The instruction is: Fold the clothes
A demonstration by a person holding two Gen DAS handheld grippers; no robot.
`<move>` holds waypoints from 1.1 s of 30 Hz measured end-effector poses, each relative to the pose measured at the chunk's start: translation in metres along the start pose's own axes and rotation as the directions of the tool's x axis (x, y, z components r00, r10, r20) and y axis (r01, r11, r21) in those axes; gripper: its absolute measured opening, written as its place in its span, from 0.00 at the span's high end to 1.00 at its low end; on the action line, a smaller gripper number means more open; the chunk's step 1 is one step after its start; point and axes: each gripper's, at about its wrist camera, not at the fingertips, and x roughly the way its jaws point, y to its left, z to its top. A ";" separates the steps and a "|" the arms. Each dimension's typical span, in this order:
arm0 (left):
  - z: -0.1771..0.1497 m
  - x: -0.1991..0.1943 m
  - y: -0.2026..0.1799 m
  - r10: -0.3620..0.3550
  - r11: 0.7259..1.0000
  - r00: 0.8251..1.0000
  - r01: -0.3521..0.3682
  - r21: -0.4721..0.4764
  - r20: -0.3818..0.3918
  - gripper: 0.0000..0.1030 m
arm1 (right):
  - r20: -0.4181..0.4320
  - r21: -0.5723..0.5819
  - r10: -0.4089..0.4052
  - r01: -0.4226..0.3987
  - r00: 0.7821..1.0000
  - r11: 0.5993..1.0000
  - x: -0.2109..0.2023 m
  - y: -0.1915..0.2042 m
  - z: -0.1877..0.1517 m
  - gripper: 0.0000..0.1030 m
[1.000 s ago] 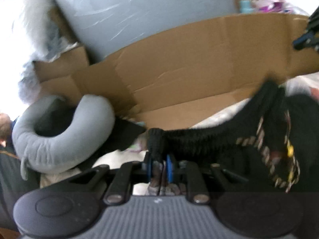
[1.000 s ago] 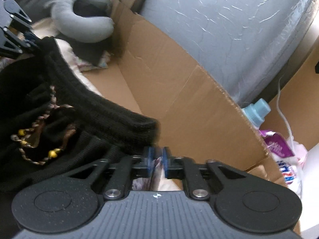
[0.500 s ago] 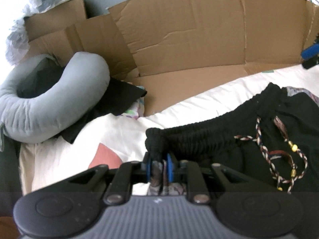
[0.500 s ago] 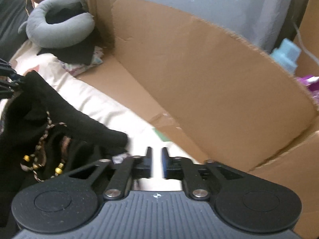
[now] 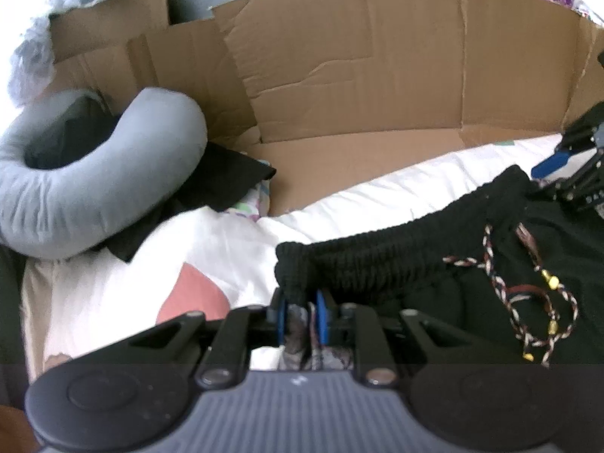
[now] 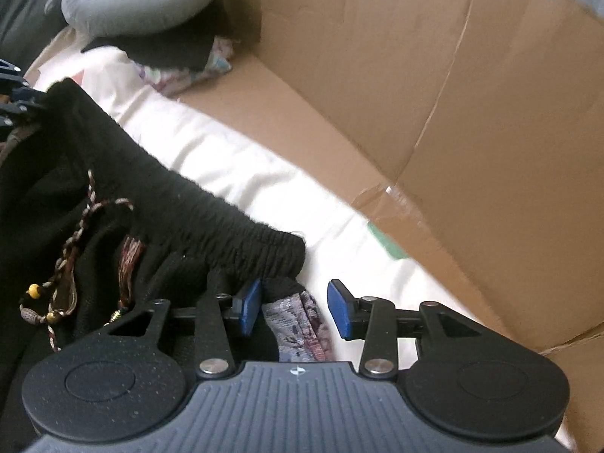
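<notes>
Black knit shorts [image 5: 434, 264] with an elastic waistband and a braided, beaded drawstring [image 5: 528, 302] lie on a white bedsheet [image 5: 211, 241]. My left gripper [image 5: 301, 317] is shut on the left corner of the waistband. My right gripper [image 6: 294, 311] is open, its blue pads either side of the waistband's right corner [image 6: 279, 249], which rests on the sheet [image 6: 241, 166]. The right gripper also shows at the right edge of the left wrist view [image 5: 566, 166].
A large flattened cardboard box [image 5: 377, 75] stands along the far side of the bed. A grey neck pillow [image 5: 94, 173] lies on dark folded cloth [image 5: 219, 181] at the left. The cardboard [image 6: 453, 94] is close on the right.
Both grippers have lowered the shorts onto the sheet. The right gripper, shut on the waistband a second ago, has opened and let its corner go. The left stays shut.
</notes>
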 end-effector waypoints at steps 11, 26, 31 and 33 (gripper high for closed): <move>-0.007 0.008 -0.005 0.017 1.000 0.999 -0.017 0.002 -0.028 0.83 | 0.010 -0.004 0.050 -0.050 0.999 0.999 0.007 -0.004 -0.004 0.58; -0.002 0.007 -0.017 0.051 0.998 0.999 -0.051 0.038 -0.007 0.85 | -0.023 -0.106 0.045 -0.047 0.999 0.993 -0.006 0.012 -0.002 0.85; 0.011 0.005 -0.028 0.062 0.993 0.997 -0.066 0.095 0.037 0.86 | 0.033 -0.150 -0.055 0.059 0.998 0.987 -0.028 0.005 0.004 0.87; 0.018 0.007 -0.032 0.072 0.991 0.996 -0.076 0.105 0.048 0.86 | 0.038 -0.137 -0.085 0.090 0.996 0.987 -0.034 -0.001 0.008 0.87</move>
